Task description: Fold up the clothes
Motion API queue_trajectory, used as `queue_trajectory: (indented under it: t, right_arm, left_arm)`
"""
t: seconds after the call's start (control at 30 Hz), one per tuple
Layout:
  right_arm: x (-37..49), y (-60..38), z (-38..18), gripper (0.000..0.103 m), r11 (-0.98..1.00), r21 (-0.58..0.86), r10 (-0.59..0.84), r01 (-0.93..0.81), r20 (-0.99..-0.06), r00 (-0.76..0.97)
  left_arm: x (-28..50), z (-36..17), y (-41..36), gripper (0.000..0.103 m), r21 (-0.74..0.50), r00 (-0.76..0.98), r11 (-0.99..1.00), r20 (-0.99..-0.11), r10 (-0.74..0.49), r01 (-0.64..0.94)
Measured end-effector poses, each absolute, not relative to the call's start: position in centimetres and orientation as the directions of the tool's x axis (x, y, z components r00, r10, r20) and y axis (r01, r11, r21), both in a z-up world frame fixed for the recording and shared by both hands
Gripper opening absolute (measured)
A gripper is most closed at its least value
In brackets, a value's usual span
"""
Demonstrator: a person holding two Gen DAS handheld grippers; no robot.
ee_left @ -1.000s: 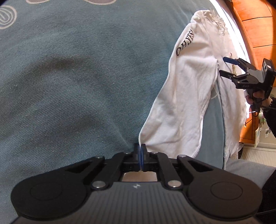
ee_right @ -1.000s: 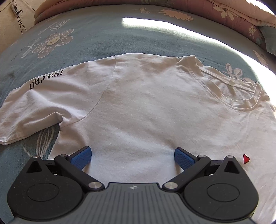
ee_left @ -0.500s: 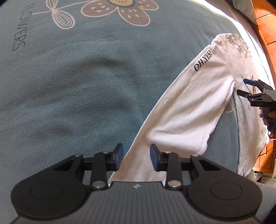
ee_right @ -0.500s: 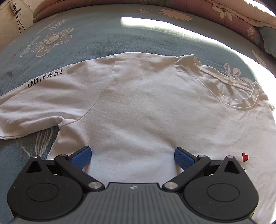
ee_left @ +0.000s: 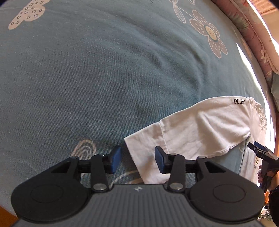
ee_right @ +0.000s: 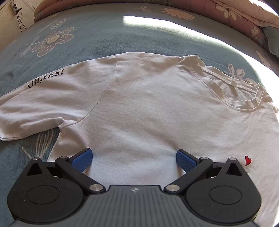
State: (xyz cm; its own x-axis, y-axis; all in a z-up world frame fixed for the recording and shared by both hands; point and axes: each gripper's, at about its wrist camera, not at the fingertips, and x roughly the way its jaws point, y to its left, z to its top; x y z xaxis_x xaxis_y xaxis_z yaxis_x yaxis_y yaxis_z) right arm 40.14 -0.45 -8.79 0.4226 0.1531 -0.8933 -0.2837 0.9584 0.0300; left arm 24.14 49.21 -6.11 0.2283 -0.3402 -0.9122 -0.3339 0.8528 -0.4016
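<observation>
the left tool (ee_left: 137,159), pinched shut a second ago, is now opening with the sleeve (ee_left: 183,132) of the white shirt (ee_right: 157,108) loose on the bed (ee_left: 87,78), while the right tool (ee_right: 133,159) stays wide open over the shirt.

Blue floral bedsheet (ee_right: 157,35) – sunlit patch; pink quilt (ee_right: 235,15) – far edge
</observation>
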Motion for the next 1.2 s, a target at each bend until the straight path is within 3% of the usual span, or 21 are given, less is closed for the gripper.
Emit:
queue_trajectory:
  t: [0.1, 0.2, 0.23, 0.27, 0.3, 0.37, 0.43, 0.6, 0.67, 0.73, 0.8, 0.83, 0.93, 1.0, 1.1, 1.2]
  right_arm:
    - [40.2, -0.4, -8.7, 0.103, 0.959, 0.03, 0.152, -0.283, -0.896, 0.418]
    - [40.1, -0.4, -8.8, 0.103, 0.959, 0.029, 0.151, -0.281, -0.893, 0.424]
    - [40.1, -0.4, -8.8, 0.103, 0.96, 0.028, 0.15, -0.28, -0.893, 0.425]
    - [40.1, -0.4, -8.7, 0.103, 0.96, 0.028, 0.148, -0.278, -0.893, 0.424]
    - [40.1, -0.4, -8.7, 0.103, 0.961, 0.027, 0.147, -0.276, -0.894, 0.423]
    - [40.2, -0.3, -8.7, 0.103, 0.961, 0.028, 0.147, -0.277, -0.896, 0.419]
    - [40.3, -0.4, -8.7, 0.103, 0.958, 0.031, 0.152, -0.286, -0.899, 0.411]
    - [40.1, -0.6, -8.7, 0.103, 0.952, 0.035, 0.162, -0.304, -0.9, 0.404]
    - [40.0, -0.6, -8.6, 0.103, 0.952, 0.035, 0.162, -0.303, -0.9, 0.404]
    - [39.9, -0.6, -8.7, 0.103, 0.953, 0.033, 0.16, -0.302, -0.899, 0.407]
    - [39.9, -0.6, -8.7, 0.103, 0.953, 0.032, 0.16, -0.3, -0.898, 0.411]
    - [39.8, -0.6, -8.7, 0.103, 0.954, 0.032, 0.16, -0.299, -0.896, 0.415]
    - [39.6, -0.6, -8.8, 0.103, 0.954, 0.029, 0.16, -0.298, -0.891, 0.426]
    - [39.7, -0.6, -8.7, 0.103, 0.953, 0.027, 0.158, -0.301, -0.893, 0.421]
    - [39.9, -0.2, -7.9, 0.103, 0.954, 0.002, 0.13, -0.301, -0.905, 0.404]
    - [39.3, 1.5, -5.8, 0.103, 0.94, -0.027, 0.145, -0.34, -0.871, 0.47]
  left_arm:
    - [23.9, -6.2, 48.1, 0.047, -0.466, 0.248, 0.812, -0.883, -0.399, -0.352]
    - [24.4, -6.1, 45.4, 0.046, -0.37, 0.21, 0.886, -0.924, -0.32, -0.28]
    - [24.6, -6.0, 44.8, 0.039, -0.337, 0.206, 0.903, -0.935, -0.288, -0.266]
    - [24.6, -5.7, 44.9, 0.008, -0.311, 0.214, 0.91, -0.942, -0.257, -0.274]
    - [24.6, -5.3, 45.0, 0.003, -0.286, 0.222, 0.915, -0.948, -0.227, -0.285]
    - [24.8, -4.5, 45.1, 0.003, -0.233, 0.238, 0.927, -0.957, -0.166, -0.293]
    - [25.5, -3.5, 45.3, 0.004, -0.211, 0.253, 0.938, -0.957, -0.141, -0.275]
    - [25.9, -2.2, 46.6, 0.023, -0.079, 0.19, 0.964, -0.981, -0.031, -0.253]
    - [26.1, -1.6, 46.6, 0.025, -0.045, 0.193, 0.964, -0.981, 0.007, -0.263]
    - [27.1, -1.2, 45.8, 0.028, -0.111, 0.244, 0.964, -0.968, -0.05, -0.242]
    - [28.1, -1.7, 44.2, 0.047, -0.199, 0.281, 0.959, -0.95, -0.137, -0.203]
    - [28.5, -2.4, 43.4, 0.05, -0.232, 0.281, 0.955, -0.944, -0.174, -0.187]
    - [29.0, -4.5, 41.6, 0.051, -0.223, 0.245, 0.96, -0.953, -0.178, -0.167]
    - [28.7, -5.5, 41.0, 0.046, -0.184, 0.239, 0.971, -0.96, -0.144, -0.154]
    - [28.2, -4.7, 40.7, 0.048, -0.141, 0.22, 0.974, -0.97, -0.1, -0.177]
    - [28.9, -3.4, 39.0, 0.049, -0.135, 0.231, 0.986, -0.967, -0.111, -0.094]
